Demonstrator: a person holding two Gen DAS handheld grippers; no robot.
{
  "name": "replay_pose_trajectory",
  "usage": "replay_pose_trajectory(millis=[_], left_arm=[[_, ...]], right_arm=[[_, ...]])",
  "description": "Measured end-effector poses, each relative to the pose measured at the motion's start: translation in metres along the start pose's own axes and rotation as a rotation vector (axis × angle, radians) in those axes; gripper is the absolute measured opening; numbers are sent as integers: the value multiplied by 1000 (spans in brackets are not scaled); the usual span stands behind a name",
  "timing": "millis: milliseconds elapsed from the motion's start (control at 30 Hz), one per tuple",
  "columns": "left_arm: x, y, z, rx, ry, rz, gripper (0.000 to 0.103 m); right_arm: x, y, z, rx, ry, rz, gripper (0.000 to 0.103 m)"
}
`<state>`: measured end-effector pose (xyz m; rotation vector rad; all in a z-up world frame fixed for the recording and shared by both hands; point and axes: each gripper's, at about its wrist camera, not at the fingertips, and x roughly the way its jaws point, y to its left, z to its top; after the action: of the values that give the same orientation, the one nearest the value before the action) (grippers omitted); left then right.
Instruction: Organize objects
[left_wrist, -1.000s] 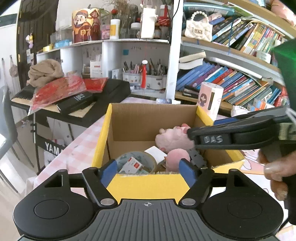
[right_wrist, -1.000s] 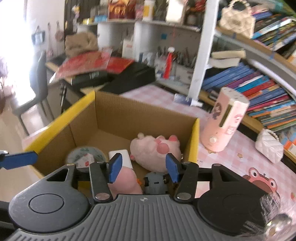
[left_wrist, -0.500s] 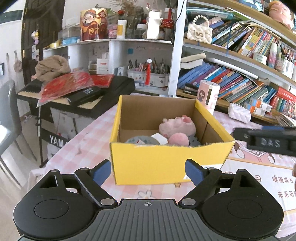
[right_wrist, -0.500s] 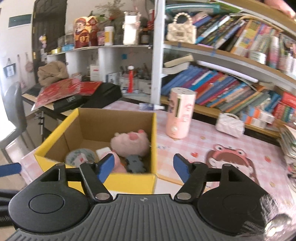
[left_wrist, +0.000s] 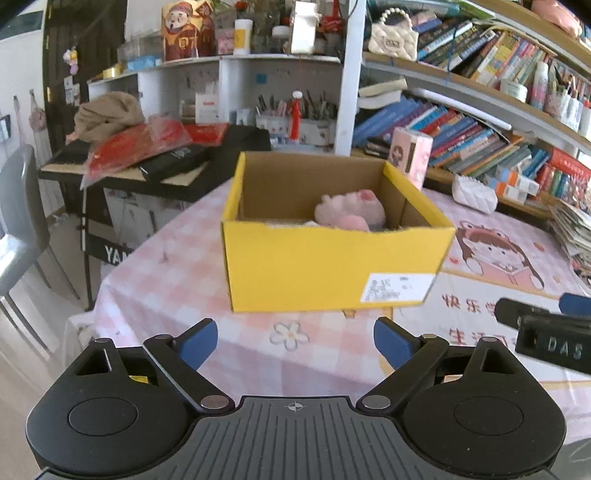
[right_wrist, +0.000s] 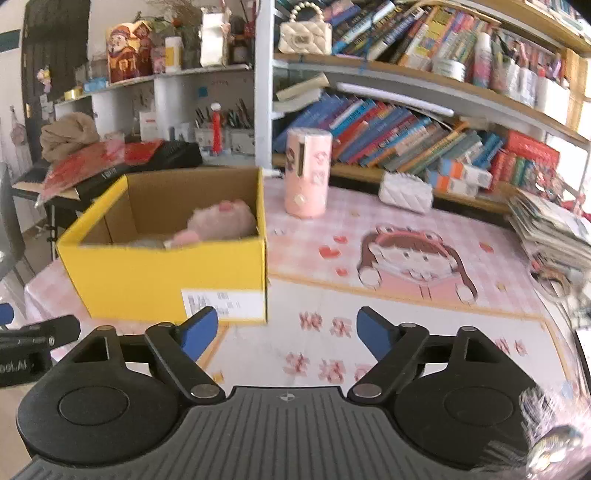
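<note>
The yellow cardboard box (left_wrist: 332, 266) stands on the pink checked tablecloth (left_wrist: 177, 266) near the table's left end, its open top showing a pink plush toy (left_wrist: 349, 212) lying against the far right inside corner; something pale lies beside the toy, but I cannot make it out. A white shipping label (right_wrist: 212, 301) is stuck low on the box's near wall. My left gripper (left_wrist: 295, 341) hangs in front of that wall, apart from it, its blue fingers spread wide with nothing between them. My right gripper (right_wrist: 286, 330) sits off the box's near right corner, above the printed mat with the cartoon girl (right_wrist: 413, 258), and its jaws too gape wide and hold nothing. Behind the box a pink cylinder (right_wrist: 306, 171) stands upright, and a white quilted pouch (right_wrist: 406, 188) lies to its right, near the bookshelf (right_wrist: 406, 122). A stack of papers (right_wrist: 550, 232) rests at the table's far right.
</note>
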<state>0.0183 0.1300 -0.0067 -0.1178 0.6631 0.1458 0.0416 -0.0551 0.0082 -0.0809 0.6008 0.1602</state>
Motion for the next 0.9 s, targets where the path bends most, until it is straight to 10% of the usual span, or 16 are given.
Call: replay_pose_trajectory(millis=[300,900], left_arm=[[-10,-23,-16,82,17,-37,100],[-8,-72,-28,193,57,-115,101]], right_arm=[[-18,-8,-32,18,35,-123,103],[-37,-35,-56,81,94,-264,103]])
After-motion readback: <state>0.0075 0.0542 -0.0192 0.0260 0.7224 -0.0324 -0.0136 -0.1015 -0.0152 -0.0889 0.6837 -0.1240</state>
